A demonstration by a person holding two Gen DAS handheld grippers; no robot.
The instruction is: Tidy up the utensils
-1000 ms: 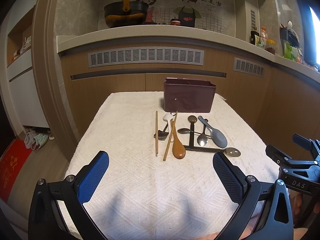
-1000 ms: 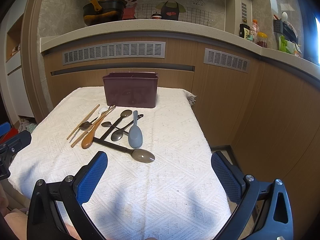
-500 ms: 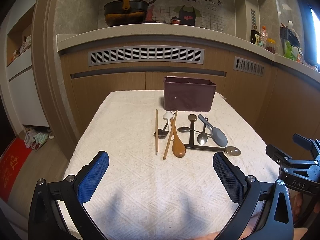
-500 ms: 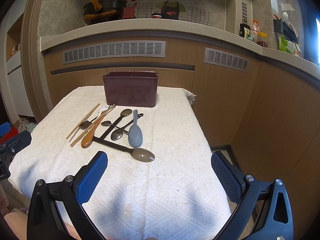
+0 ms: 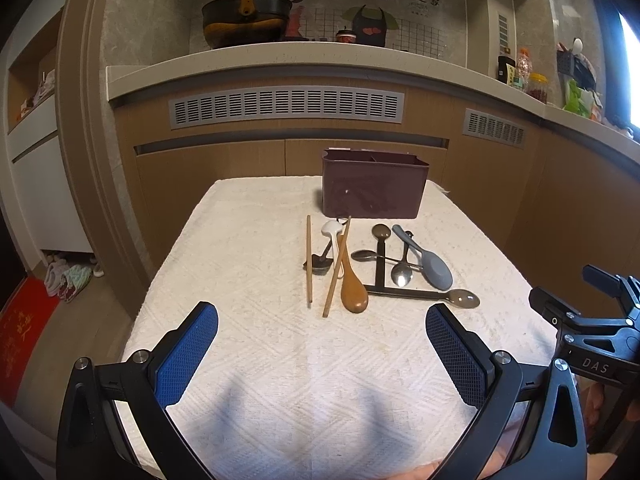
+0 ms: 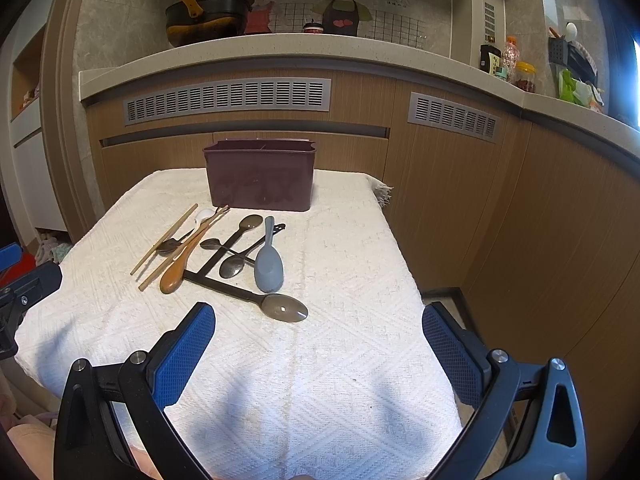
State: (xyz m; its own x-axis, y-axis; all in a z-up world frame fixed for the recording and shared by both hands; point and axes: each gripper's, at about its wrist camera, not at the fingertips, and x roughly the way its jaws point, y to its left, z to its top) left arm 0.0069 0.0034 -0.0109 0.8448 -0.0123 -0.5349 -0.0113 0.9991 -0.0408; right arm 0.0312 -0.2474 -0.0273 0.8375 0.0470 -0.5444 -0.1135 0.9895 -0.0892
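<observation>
Both blue-padded grippers, left [image 5: 320, 354] and right [image 6: 318, 354], hover wide open and empty; long black-handled translucent-bowled spoon [image 6: 248, 294] lies crosswise nearest the right one, before the maroon plastic caddy [image 6: 260, 178].

Kitchen, wood-panelled counter front [image 5: 224, 168] at 12 o'clock, fitted with grey louvred vents [image 5: 286, 106]. Pale stone countertop [image 5: 280, 56] above; tiled wall with cartoon mural [image 5: 372, 4]. White cabinet [image 5: 36, 184] at 9 o'clock. Bright window [image 5: 630, 80] at 2 o'clock. White textured cloth [image 5: 248, 344] over table.
</observation>
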